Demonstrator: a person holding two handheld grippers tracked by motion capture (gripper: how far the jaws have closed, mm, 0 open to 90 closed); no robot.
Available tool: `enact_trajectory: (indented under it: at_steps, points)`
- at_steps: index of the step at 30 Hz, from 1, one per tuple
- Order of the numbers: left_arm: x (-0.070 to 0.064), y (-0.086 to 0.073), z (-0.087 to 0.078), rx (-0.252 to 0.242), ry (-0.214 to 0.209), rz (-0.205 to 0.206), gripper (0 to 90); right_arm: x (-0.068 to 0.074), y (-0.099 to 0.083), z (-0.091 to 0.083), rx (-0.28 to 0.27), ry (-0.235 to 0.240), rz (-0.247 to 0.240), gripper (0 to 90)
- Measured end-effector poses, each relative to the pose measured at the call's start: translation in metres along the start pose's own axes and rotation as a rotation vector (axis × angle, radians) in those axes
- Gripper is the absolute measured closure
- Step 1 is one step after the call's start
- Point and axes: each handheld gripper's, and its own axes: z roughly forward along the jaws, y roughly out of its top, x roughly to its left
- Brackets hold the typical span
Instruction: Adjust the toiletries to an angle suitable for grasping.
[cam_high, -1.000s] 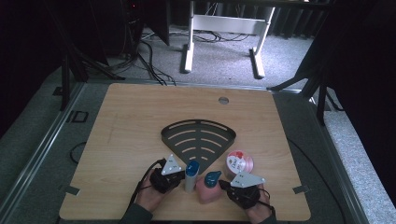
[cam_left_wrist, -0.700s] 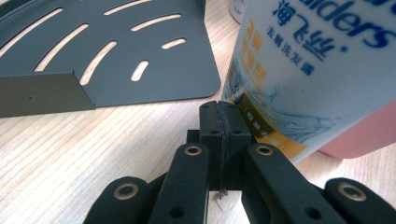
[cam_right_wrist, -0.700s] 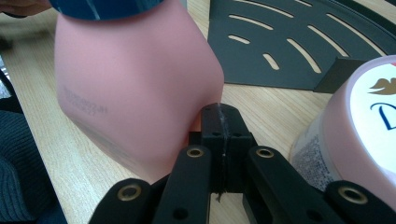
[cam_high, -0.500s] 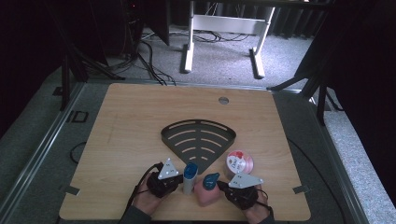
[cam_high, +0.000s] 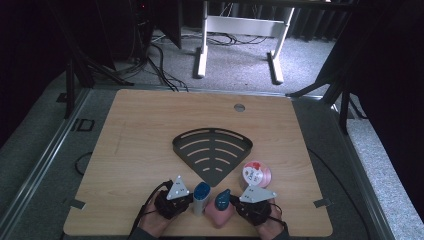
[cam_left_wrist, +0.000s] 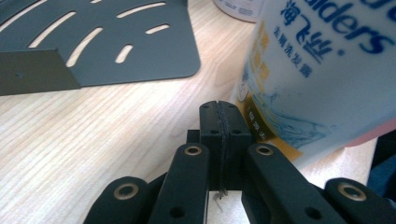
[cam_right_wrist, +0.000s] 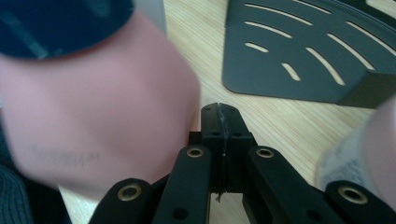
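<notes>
A black fan-shaped slotted rack (cam_high: 212, 152) lies at the table's middle. Near the front edge stand a white bottle with a blue cap (cam_high: 201, 198) and a pink bottle with a dark teal cap (cam_high: 220, 208). A round pink-and-white container (cam_high: 256, 174) sits to their right. My left gripper (cam_high: 181, 193) is just left of the white bottle, shut on nothing. In the left gripper view its jaws (cam_left_wrist: 219, 116) are pressed together beside the bottle's printed label (cam_left_wrist: 322, 70). My right gripper (cam_right_wrist: 220, 119) is also shut and empty, between the pink bottle (cam_right_wrist: 93, 107) and the container (cam_right_wrist: 359, 154).
The wooden table (cam_high: 150, 130) has a small round grommet (cam_high: 239, 107) near its far edge. Beyond it are a white desk frame (cam_high: 240, 35) and cables on grey carpet. A dark rail (cam_high: 45, 160) runs along the left side. The rack (cam_left_wrist: 93, 42) lies just ahead of both grippers.
My left gripper has drawn back slightly toward the near edge, and the white bottle looks a little nearer too. The right gripper has barely moved.
</notes>
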Motion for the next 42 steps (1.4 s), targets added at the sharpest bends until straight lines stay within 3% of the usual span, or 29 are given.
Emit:
enact_trajectory:
  at_steps: [2,5,11,16,19,20,21,24,25,26,28,33,38,42]
  points:
    - [-0.003,0.0,0.0,0.003,-0.003,0.005,89.6,0.003,0.001,0.003,-0.001,0.013,-0.01,90.0]
    - [-0.005,0.0,0.001,0.015,0.003,0.011,88.8,0.009,0.002,0.008,0.008,-0.003,-0.025,90.0]
    - [-0.005,-0.001,0.001,0.015,-0.005,0.009,88.9,0.003,0.004,0.0,-0.021,-0.034,-0.019,87.2]
    - [-0.006,-0.001,0.001,0.012,-0.008,0.009,89.1,-0.028,0.005,-0.032,-0.118,-0.147,0.056,87.3]
    - [-0.007,-0.002,0.0,0.015,-0.012,0.01,89.3,-0.054,0.001,-0.047,-0.14,-0.251,0.128,87.3]
    - [-0.007,-0.002,0.0,0.015,-0.012,0.01,89.3,-0.054,0.001,-0.047,-0.14,-0.251,0.128,87.3]
    - [-0.008,-0.002,0.0,0.014,-0.014,0.009,89.3,-0.078,-0.006,-0.052,-0.125,-0.335,0.213,86.0]
    - [-0.007,-0.003,0.001,0.018,-0.004,0.007,85.9,-0.096,-0.015,-0.051,-0.115,-0.369,0.292,85.1]
    - [-0.007,-0.003,0.001,0.018,-0.004,0.007,85.8,-0.096,-0.015,-0.051,-0.115,-0.369,0.292,85.1]
    - [-0.006,-0.003,0.001,0.025,0.002,0.006,85.8,-0.101,-0.018,-0.052,-0.13,-0.359,0.324,82.4]
    - [-0.005,-0.004,0.002,0.03,0.006,0.004,85.8,-0.103,-0.018,-0.051,-0.115,-0.385,0.328,81.3]
    - [0.0,-0.004,0.001,0.021,0.031,-0.015,85.6,-0.109,-0.022,-0.053,-0.141,-0.299,0.385,83.1]
    - [0.005,-0.004,0.0,0.018,0.05,-0.032,85.5,-0.11,-0.023,-0.054,-0.141,-0.294,0.397,86.5]
    - [0.01,-0.003,0.001,0.015,0.063,-0.037,85.5,-0.108,-0.024,-0.053,-0.149,-0.26,0.402,87.3]
